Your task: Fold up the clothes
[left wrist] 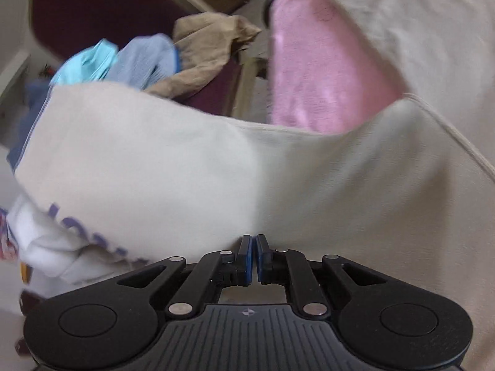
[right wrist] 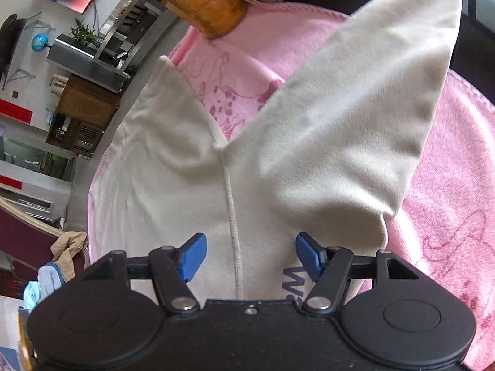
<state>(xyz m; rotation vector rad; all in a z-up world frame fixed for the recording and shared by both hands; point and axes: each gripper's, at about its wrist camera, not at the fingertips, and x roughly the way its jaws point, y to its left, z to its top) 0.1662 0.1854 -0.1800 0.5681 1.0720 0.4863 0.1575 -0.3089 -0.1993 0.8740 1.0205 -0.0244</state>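
A: Nearest the left wrist camera, the left gripper (left wrist: 254, 258) has its blue-padded fingers pressed together, right at the lower edge of the cream-white soft cotton garment (left wrist: 191, 167). Whether a fold of cloth is caught between them, I cannot tell; the pads meet where the fabric begins.

B: And the right gripper (right wrist: 250, 255)?

A: Its fingers are spread wide, one on each side of the garment's raised stitched seam (right wrist: 231, 216), holding nothing. Purple lettering (right wrist: 292, 284) shows just beside the right-hand pad.

B: Where does the garment lie?

A: Spread over a pink flower-printed fleece blanket (right wrist: 448, 185), with two limbs forking away from the seam, so likely trousers or a sleeved top. Farther off, a heap of light blue, turquoise and tan clothes (left wrist: 161, 58) sits on a dark maroon surface.

B: Which step, then?

A: I judge it a fold under way on this one garment. The next move calls for keeping the cloth taut and laying edge on edge without bunching.
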